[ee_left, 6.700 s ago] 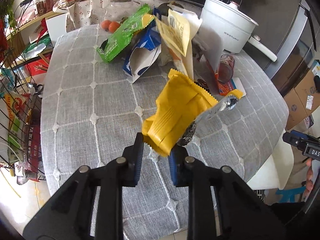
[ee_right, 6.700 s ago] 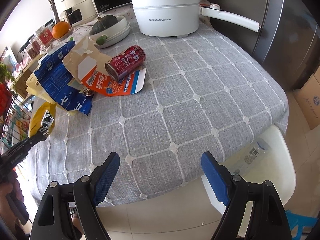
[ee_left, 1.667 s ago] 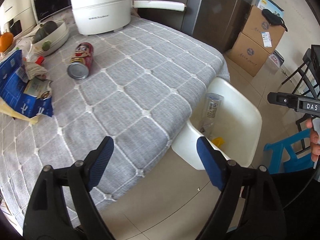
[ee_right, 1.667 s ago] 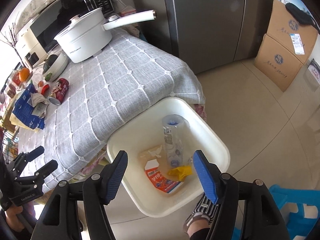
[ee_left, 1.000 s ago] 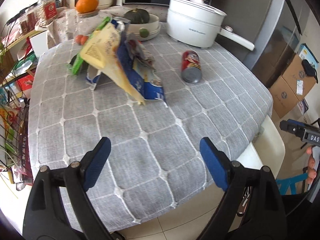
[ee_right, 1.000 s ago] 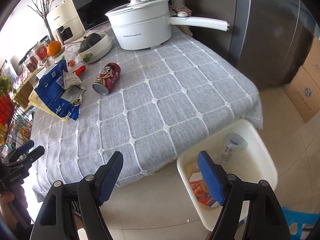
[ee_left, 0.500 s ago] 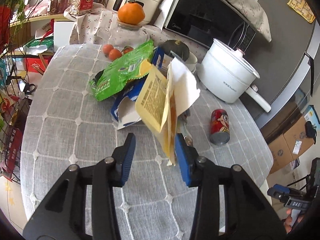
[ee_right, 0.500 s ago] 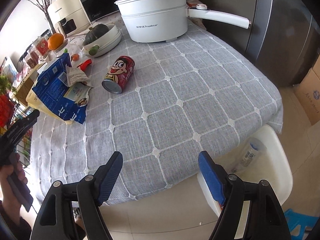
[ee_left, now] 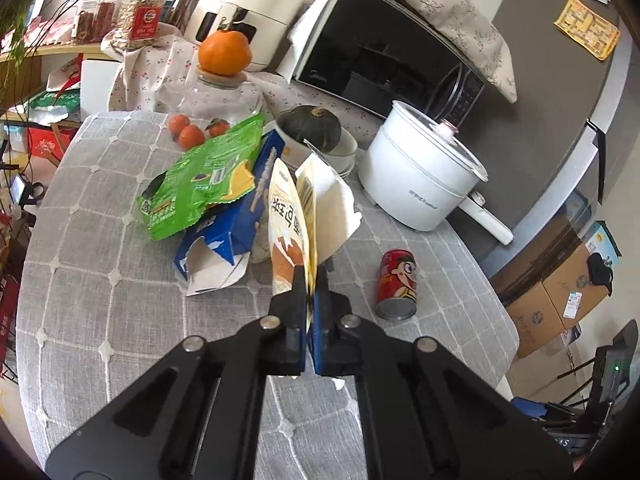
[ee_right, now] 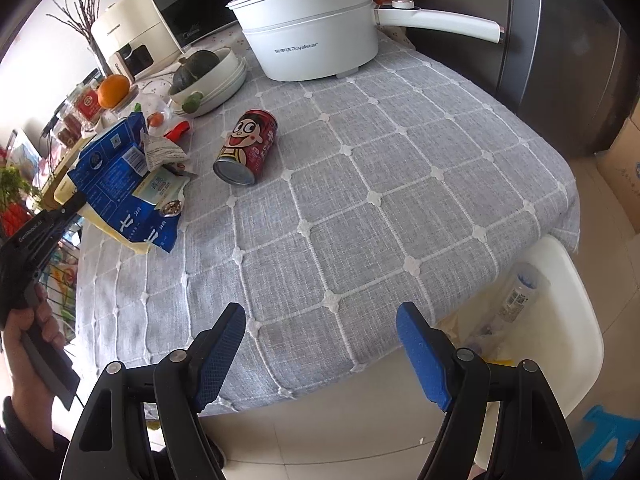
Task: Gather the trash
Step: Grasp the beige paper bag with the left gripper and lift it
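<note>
My left gripper [ee_left: 310, 280] is shut on the lower edge of a cream and brown paper snack bag [ee_left: 296, 216] that stands up from the trash pile. In the pile lie a green wrapper [ee_left: 200, 178] and a torn blue carton [ee_left: 236, 224]. A red drink can [ee_left: 396, 290] lies on its side to the right; it also shows in the right wrist view [ee_right: 246, 148]. My right gripper [ee_right: 320, 354] is open and empty at the table's front edge. The white bin [ee_right: 560, 320] stands on the floor at the right and holds a clear plastic bottle [ee_right: 516, 292].
A white electric pot [ee_right: 312, 24] with a long handle, a bowl with a dark squash [ee_right: 204, 68], a microwave [ee_left: 384, 56] and jars stand at the table's back. Small oranges [ee_left: 188, 132] lie behind the pile. Cardboard boxes [ee_left: 560, 304] stand on the floor.
My left gripper has closed on the paper snack bag, which it only straddled half a second ago. The right gripper has barely moved.
</note>
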The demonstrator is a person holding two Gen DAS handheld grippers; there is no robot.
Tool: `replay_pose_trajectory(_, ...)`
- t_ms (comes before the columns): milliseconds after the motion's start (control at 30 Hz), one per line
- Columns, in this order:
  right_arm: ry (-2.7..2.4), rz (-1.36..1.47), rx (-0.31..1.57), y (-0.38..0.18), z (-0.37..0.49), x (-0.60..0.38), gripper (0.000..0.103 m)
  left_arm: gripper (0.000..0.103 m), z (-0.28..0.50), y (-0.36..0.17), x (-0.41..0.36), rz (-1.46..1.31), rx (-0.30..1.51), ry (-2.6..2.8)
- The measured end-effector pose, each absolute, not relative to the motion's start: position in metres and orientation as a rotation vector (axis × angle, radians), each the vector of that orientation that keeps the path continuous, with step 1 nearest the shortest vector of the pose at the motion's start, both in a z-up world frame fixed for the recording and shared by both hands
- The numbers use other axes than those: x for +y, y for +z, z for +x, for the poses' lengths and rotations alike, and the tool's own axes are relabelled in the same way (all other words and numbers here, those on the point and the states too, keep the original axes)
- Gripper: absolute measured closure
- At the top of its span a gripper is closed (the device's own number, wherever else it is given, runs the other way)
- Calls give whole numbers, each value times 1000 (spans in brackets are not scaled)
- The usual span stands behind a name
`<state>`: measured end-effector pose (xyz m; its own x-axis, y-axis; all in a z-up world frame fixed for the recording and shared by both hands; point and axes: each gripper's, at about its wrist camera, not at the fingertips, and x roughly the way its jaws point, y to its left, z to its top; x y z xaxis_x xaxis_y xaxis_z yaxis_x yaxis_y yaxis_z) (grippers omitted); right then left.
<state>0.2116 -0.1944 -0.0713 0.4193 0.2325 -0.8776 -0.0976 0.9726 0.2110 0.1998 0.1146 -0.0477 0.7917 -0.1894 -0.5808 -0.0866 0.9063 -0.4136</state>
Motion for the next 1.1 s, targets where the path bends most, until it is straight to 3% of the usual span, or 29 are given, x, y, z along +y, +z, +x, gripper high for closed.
replay_pose_trajectory(433, 273, 42, 1036, -61, 198, -145, 21, 100, 143, -46, 81, -279, 828, -269)
replay_pose_trajectory(500, 257, 35, 1046, -67, 198, -143, 21, 97, 139, -47, 87, -289, 830, -266)
replay_pose_trajectory(567, 252, 46, 1063, -72, 198, -145, 21, 83, 137, -45, 94, -306, 813, -269)
replay_pose_trajectory(633, 256, 52, 1072, -74, 198, -147, 21, 82, 137, -43, 99, -322, 791, -258)
replay_pose_trajectory(833, 251, 30, 1065, -73, 196, -147, 21, 84, 144, -46, 113, -397, 758, -206)
replay_pose_trajectory(867, 251, 30, 1067, -73, 196, -147, 21, 95, 144, -45, 115, -408, 748, -197)
replay_pose_trajectory(900, 252, 31, 1068, -73, 195, -147, 21, 99, 144, -44, 116, -409, 740, -186)
replay_pose_trajectory(1100, 275, 22, 1057, -69, 194, -142, 21, 100, 130, -23, 120, -350, 679, -108)
